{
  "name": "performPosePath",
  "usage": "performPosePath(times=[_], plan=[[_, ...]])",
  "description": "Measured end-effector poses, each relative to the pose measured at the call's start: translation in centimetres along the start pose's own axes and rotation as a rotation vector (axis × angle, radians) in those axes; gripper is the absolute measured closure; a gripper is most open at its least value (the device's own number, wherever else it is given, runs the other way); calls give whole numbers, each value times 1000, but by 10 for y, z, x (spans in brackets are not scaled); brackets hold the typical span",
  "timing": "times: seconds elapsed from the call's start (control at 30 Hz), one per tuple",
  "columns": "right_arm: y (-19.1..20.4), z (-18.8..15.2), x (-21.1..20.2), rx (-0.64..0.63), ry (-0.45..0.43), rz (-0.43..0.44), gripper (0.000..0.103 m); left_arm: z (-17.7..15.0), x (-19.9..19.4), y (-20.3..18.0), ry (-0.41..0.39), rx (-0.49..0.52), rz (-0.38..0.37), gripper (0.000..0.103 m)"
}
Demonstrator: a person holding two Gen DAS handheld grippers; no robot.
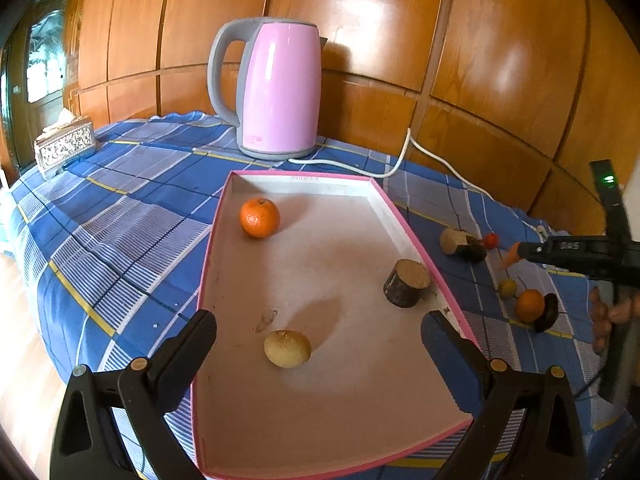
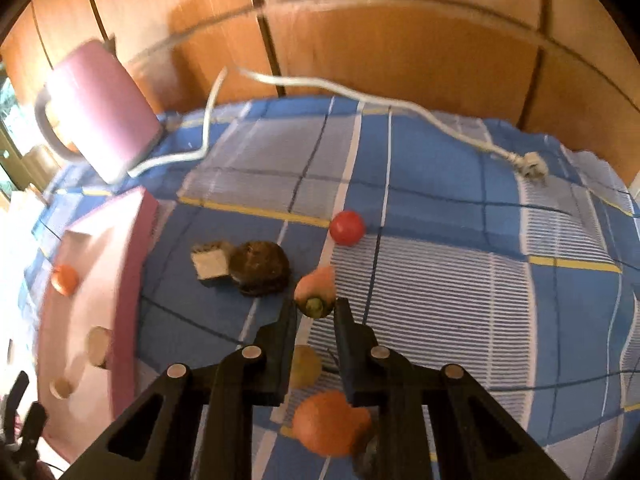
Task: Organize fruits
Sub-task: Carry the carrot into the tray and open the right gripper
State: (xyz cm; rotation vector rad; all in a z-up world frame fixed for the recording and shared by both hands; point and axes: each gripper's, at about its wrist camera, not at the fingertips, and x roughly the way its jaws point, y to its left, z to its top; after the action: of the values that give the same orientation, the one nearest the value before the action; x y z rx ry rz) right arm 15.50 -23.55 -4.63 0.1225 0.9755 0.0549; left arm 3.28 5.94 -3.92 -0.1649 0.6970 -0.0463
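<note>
My left gripper point(image 1: 320, 318) hangs open over the pink-rimmed tray point(image 1: 404, 216) with nothing between its fingers. In the tray lie an orange point(image 1: 259, 217), a pale round fruit point(image 1: 287, 349) and a dark-skinned cut piece point(image 1: 406, 282). To the right of the tray, my right gripper point(image 2: 316, 306) is shut on the green-topped end of a small carrot point(image 2: 316, 286), also seen in the left wrist view as the carrot point(image 1: 509, 258). On the cloth around it are a red tomato point(image 2: 347, 227), a cut piece point(image 2: 210, 264), a dark round piece point(image 2: 260, 268), a yellowish fruit point(image 2: 305, 365) and an orange point(image 2: 326, 422).
A pink kettle point(image 1: 280, 88) stands behind the tray, and its white cord point(image 1: 360, 168) trails right to a plug point(image 2: 532, 168). A patterned tissue box point(image 1: 66, 146) sits at the far left. A wood-panelled wall closes the back. A hand point(image 1: 612, 312) holds the right gripper.
</note>
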Motion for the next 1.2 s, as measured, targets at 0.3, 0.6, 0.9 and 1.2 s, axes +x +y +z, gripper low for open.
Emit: performPosePath(times=[0.3,0.6,0.9,1.2], plan=[[37,-8,-55,-59,-107,108,88,14,-21,14,-66,-36,29,0],[69,4,-76,-52,-124,293,94,19,-28,32,-88,-90,62,0],[126,9,-58,-107,-78,368,94,18,-26,51,-71,-128,98,0],[91,-4,-7,-112,66,189,90,15,-19,47,-44,-116,72,0]])
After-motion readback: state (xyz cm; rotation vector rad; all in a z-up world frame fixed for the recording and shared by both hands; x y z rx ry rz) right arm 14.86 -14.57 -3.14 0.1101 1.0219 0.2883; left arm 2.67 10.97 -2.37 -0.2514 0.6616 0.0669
